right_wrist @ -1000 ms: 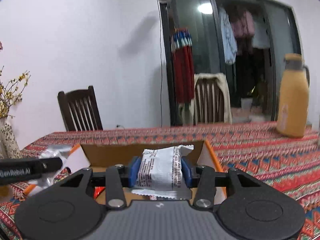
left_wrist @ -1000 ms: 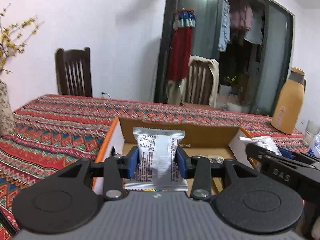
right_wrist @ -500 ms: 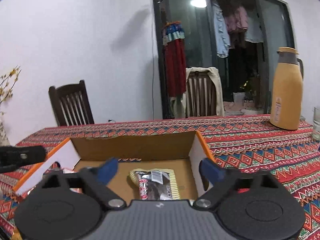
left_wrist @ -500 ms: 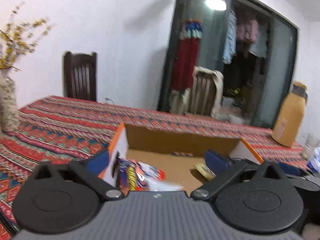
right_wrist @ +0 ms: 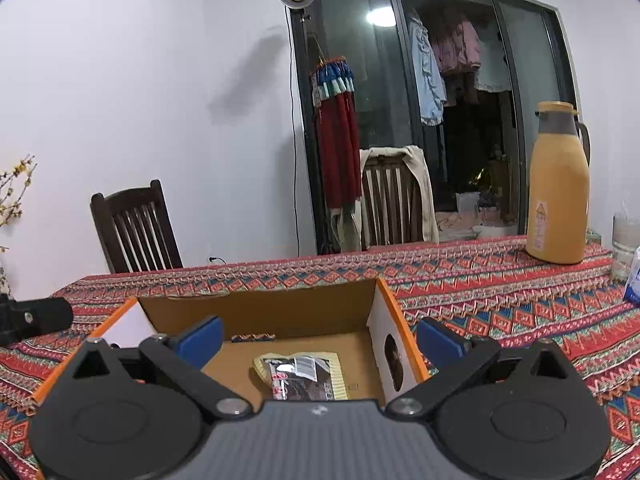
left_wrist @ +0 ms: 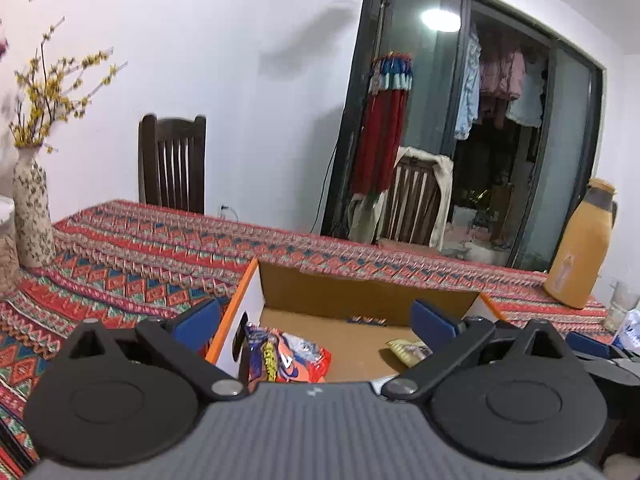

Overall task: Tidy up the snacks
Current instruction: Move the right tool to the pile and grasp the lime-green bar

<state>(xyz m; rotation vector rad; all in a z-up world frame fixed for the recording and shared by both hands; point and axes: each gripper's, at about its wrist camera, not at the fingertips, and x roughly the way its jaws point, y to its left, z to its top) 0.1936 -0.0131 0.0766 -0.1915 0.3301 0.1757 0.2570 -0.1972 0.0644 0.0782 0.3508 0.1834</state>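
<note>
Box (right_wrist: 264, 312) floor partly behind gripper housing

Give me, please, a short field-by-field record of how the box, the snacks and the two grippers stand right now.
box: open cardboard box with orange edges, on the patterned tablecloth
snacks in box: an orange and blue packet by the left wall; a yellow-edged dark packet on the floor nearer the right wall
left gripper: open, nothing between the jaws, above the box
right gripper: jaws opening, nothing between them, above the box
nearby: yellow thermos on the table's far right; vase with yellow flowers on the left
</note>
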